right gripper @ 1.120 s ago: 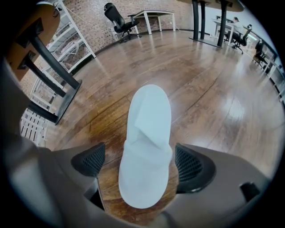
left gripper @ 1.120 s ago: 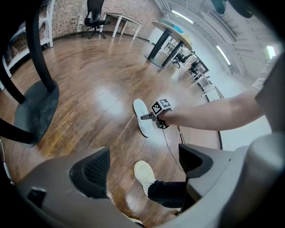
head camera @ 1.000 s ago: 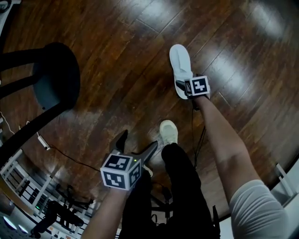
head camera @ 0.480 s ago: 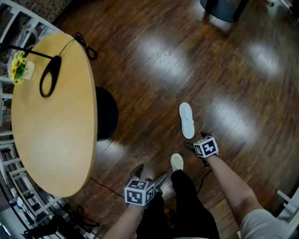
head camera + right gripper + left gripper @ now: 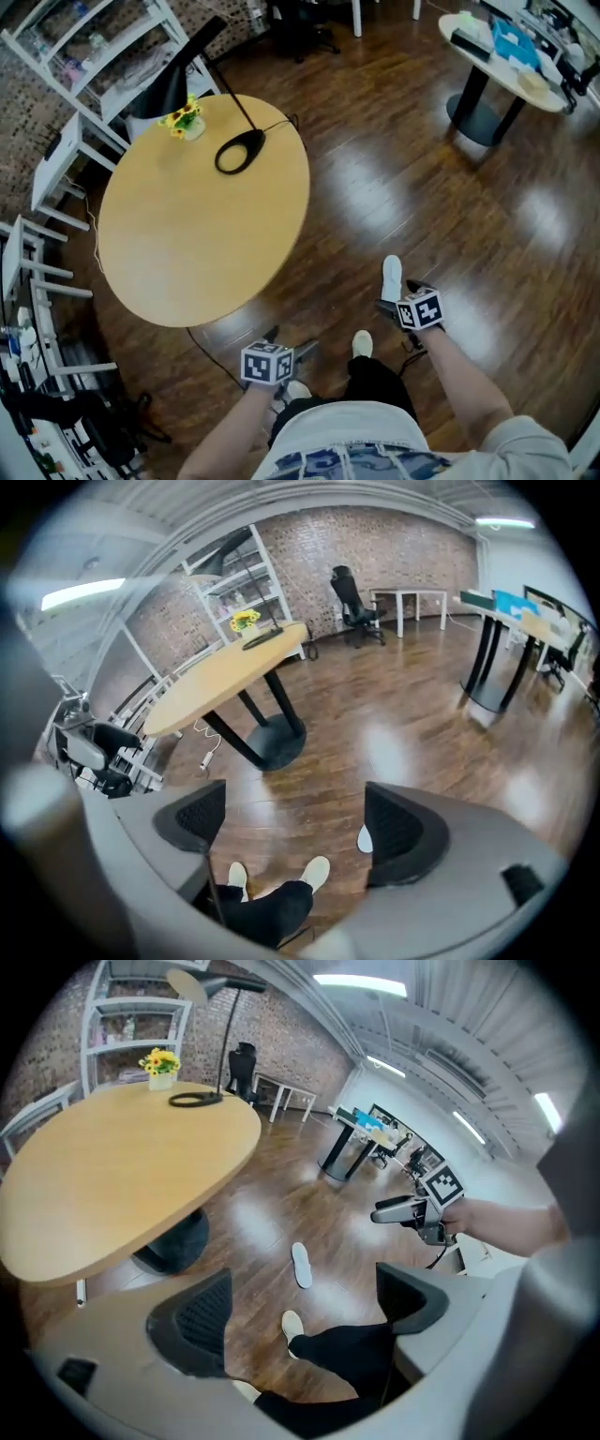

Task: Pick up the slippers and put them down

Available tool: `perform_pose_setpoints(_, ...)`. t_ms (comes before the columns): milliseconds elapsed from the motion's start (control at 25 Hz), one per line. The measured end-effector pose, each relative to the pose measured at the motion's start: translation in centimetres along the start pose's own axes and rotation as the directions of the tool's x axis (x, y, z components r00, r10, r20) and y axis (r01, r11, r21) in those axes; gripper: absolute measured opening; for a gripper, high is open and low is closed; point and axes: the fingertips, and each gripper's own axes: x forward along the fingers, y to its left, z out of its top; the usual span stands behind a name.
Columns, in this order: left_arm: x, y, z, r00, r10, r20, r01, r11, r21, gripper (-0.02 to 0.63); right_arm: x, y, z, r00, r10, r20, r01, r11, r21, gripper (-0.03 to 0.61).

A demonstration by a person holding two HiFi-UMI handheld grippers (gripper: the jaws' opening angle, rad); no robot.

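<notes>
Tongs: L gripper (image 5: 289, 339) jaws apart, empty. R gripper (image 5: 398, 293) jaws apart, empty; was at slipper (image 5: 391, 277) heel 1 s prior, since lifted clear. Slipper lay flat on floor near round table (image 5: 202, 216). Put-down judged done.

Legible text: none is showing in any view. The white cube with black square markers (image 5: 265, 364) and the second such cube (image 5: 419, 309) are displaying coded patterns only, carrying no letters or numbers.
</notes>
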Motion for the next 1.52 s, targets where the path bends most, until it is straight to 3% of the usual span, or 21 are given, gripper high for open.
perform_pose_setpoints(120, -6.7, 2.2, -1.5, 0.998, 0.014, 0.065, -0.012, 0.999, -0.032, 0.477, -2.6, 7.5, 1.5, 0.999, 0.034, 0.019, -0.033, 0.997, -0.073, 0.486)
perform_pose_setpoints(280, -17.0, 7.0, -4.0, 0.981, 0.093, 0.168, -0.083, 0.994, -0.068, 0.477, -4.6, 18.6, 2.9, 0.997, 0.077, 0.017, -0.073, 0.982, -0.174, 0.486)
perform_pose_setpoints(440, -25.0, 11.9, -10.2, 0.964, 0.166, 0.206, -0.143, 0.982, -0.121, 0.477, -5.3, 28.2, 1.3, 0.995, 0.103, 0.006, -0.099, 0.965, -0.242, 0.486)
perform_pose_setpoints(760, -34.8, 20.0, -22.3, 0.935, 0.241, 0.259, -0.176, 0.952, -0.251, 0.477, -5.9, 41.9, -1.3, 0.989, 0.137, 0.063, -0.111, 0.946, -0.305, 0.485)
perform_pose_setpoints(1040, -38.4, 22.9, -25.4, 0.922, 0.263, 0.283, -0.182, 0.942, -0.283, 0.477, -6.9, 46.7, -2.3, 0.990, 0.122, 0.067, -0.092, 0.932, -0.351, 0.483)
perform_pose_setpoints(1520, -38.4, 23.2, -26.4, 0.929, 0.252, 0.272, -0.173, 0.944, -0.282, 0.477, -8.3, 47.8, -3.0, 0.991, 0.114, 0.070, -0.076, 0.913, -0.401, 0.483)
